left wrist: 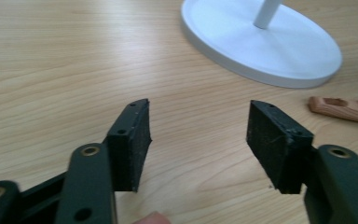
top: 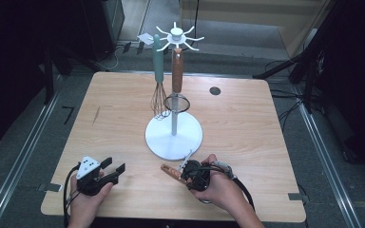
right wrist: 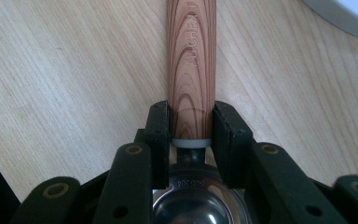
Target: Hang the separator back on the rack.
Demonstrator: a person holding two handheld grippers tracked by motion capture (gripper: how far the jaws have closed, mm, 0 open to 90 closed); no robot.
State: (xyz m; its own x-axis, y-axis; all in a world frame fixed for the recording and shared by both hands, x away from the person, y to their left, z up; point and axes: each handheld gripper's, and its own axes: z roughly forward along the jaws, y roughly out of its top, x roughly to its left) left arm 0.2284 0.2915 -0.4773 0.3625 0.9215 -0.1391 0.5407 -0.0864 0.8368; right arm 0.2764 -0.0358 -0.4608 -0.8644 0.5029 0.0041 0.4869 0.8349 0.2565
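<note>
Right gripper [top: 186, 170]: closed on a wooden-handled utensil [top: 172, 172] at the near edge of the table, right of centre; in the right gripper view the two black pads [right wrist: 158, 133] press on both sides of the handle's lower end.
Wooden-handled utensil: its handle lies low over the table and points left and slightly far, its tip just short of the stand's base; in the right gripper view a shiny metal bowl [right wrist: 199, 203] sits below the jaws, joined to the handle by a pale collar.
Left gripper [top: 112, 170]: open, nothing between its jaws; in the left gripper view bare wood shows in the gap between the pads [left wrist: 131, 140]. It sits near the left front of the table, pointing right toward the utensil, well apart from it.
Stand [top: 174, 137]: white, with a round flat base at the table's middle, an upright pole and hooked arms at the top.
Whisk [top: 158, 80]: hangs from the stand's left side by a pale green handle, wires down.
Strainer [top: 176, 90]: hangs just right of the whisk by a wooden handle, its mesh ring around the pole's height.
Table [top: 247, 123]: light wood, with a small dark round spot at the far right.
</note>
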